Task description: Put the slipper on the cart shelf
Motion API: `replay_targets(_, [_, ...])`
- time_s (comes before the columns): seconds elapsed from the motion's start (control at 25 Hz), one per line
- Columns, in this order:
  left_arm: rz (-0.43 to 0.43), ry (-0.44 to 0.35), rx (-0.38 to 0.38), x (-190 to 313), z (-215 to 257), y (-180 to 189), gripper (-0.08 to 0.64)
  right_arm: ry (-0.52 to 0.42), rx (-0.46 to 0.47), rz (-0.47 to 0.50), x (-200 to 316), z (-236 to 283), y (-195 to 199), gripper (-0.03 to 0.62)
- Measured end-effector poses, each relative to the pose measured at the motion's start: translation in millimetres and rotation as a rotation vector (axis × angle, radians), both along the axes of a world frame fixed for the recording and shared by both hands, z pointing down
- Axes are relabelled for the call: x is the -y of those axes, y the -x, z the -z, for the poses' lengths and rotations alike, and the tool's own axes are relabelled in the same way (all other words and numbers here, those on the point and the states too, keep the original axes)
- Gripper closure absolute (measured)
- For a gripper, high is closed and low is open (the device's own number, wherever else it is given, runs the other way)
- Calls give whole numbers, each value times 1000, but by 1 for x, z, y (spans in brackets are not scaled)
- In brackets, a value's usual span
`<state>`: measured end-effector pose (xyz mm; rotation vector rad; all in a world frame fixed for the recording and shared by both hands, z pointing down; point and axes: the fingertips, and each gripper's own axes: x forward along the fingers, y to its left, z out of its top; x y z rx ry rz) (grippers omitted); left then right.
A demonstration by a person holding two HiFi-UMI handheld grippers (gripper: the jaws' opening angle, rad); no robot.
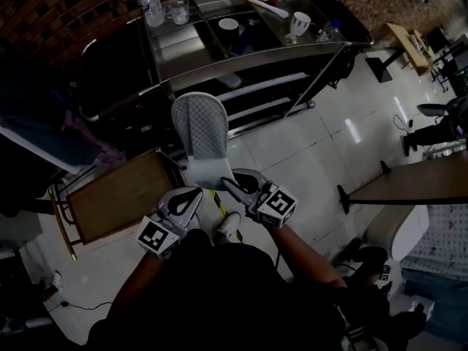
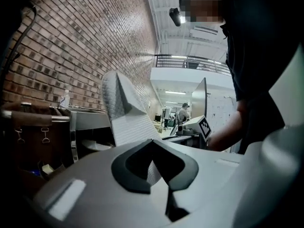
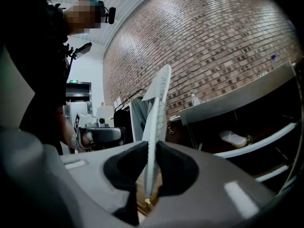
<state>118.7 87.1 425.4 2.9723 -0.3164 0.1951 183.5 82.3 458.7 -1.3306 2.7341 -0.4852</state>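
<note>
Slipper [image 1: 200,131]: pale grey, its quilted face turned up toward you, rounded end pointing at the cart. It is off the floor, its near end clamped between your left gripper [image 2: 152,164] and right gripper [image 3: 151,161]. Cart shelf [image 1: 257,96]: steel tiers below the cart's top, ahead of the slipper, which is not yet on them.

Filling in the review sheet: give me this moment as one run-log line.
slipper: not yet on cart | left gripper: shut on slipper | right gripper: shut on slipper
</note>
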Motion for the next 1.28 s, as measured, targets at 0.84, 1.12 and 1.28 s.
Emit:
replay_targets(0.84, [-92,-18,-46,75,-13,1,560,102,-56,35,49,-22,27,534])
replay_targets(1.12, [-110,-23,-61,87,-15,-6,560,132,-59,18,54,-43,18,534])
replay_targets(1.28, [-83,-5,-48,90,-18,-12,560,186,-42,39,52,-73,5,534])
